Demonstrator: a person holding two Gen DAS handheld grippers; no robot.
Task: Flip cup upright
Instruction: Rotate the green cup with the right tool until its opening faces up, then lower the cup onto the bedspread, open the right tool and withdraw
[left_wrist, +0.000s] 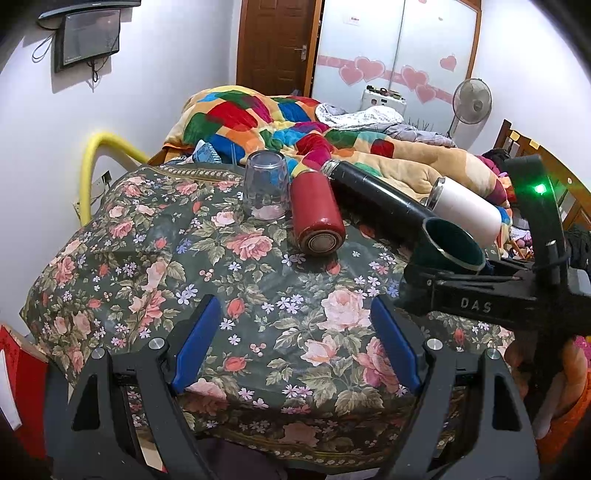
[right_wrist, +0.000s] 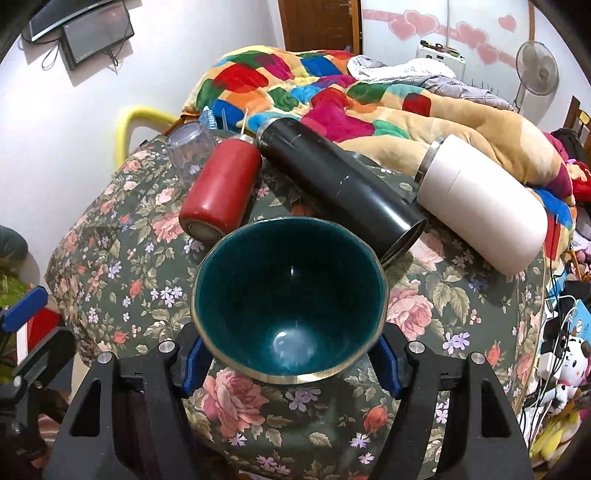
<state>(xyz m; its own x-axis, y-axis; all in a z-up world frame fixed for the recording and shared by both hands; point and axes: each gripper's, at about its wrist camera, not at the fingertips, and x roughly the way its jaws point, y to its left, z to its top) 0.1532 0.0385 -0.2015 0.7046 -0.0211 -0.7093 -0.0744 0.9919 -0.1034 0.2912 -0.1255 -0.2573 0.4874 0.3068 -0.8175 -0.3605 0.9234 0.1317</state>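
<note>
The right gripper (right_wrist: 291, 363) clamps the teal cup (right_wrist: 290, 299) between its blue fingers (right_wrist: 192, 363), holding it above the desk (right_wrist: 417, 310) with the mouth tilted up and away along the fingers' line. The left gripper (left_wrist: 295, 343), fingers wide and empty, hovers over the cloth to the cup's left, so the right hand does the righting

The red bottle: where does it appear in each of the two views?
Left wrist: red bottle lies centre, right of the upside-down clear glass.
Right wrist: upper left, behind the teal cup.
Shared landmark: the black flask beside it.
</note>
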